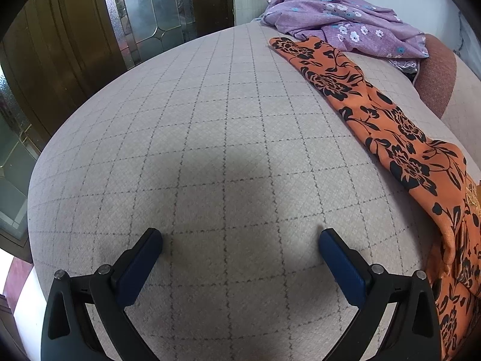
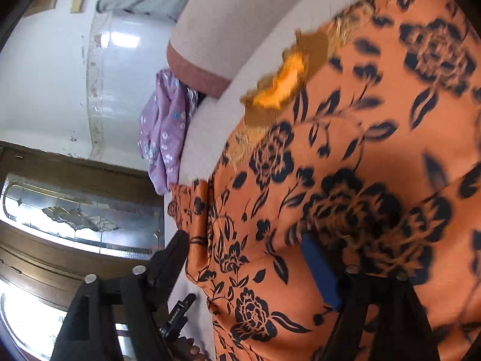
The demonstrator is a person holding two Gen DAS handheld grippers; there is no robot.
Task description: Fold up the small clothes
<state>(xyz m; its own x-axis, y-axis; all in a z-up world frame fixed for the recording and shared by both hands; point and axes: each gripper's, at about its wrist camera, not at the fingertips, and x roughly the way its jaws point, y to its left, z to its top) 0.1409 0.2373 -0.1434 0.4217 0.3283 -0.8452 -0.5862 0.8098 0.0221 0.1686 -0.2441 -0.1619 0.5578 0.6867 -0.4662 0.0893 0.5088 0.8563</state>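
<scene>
An orange garment with black flowers (image 1: 390, 132) lies spread along the right side of a grey checked cushion (image 1: 210, 138). My left gripper (image 1: 240, 237) is open and empty, low over the bare cushion, left of the garment. In the right wrist view the same orange garment (image 2: 345, 165) fills the frame, with gold trim at its neckline (image 2: 279, 87). My right gripper (image 2: 245, 243) is open, its fingers spread over the garment's edge; one blue pad (image 2: 320, 270) rests against the cloth. The view is tilted and blurred.
A crumpled purple flowered garment (image 1: 339, 18) lies at the far end of the cushion, also in the right wrist view (image 2: 163, 129). A pink-edged bolster (image 1: 439, 72) lies beside it. Wooden doors with patterned glass (image 1: 150, 9) stand beyond the cushion's left edge.
</scene>
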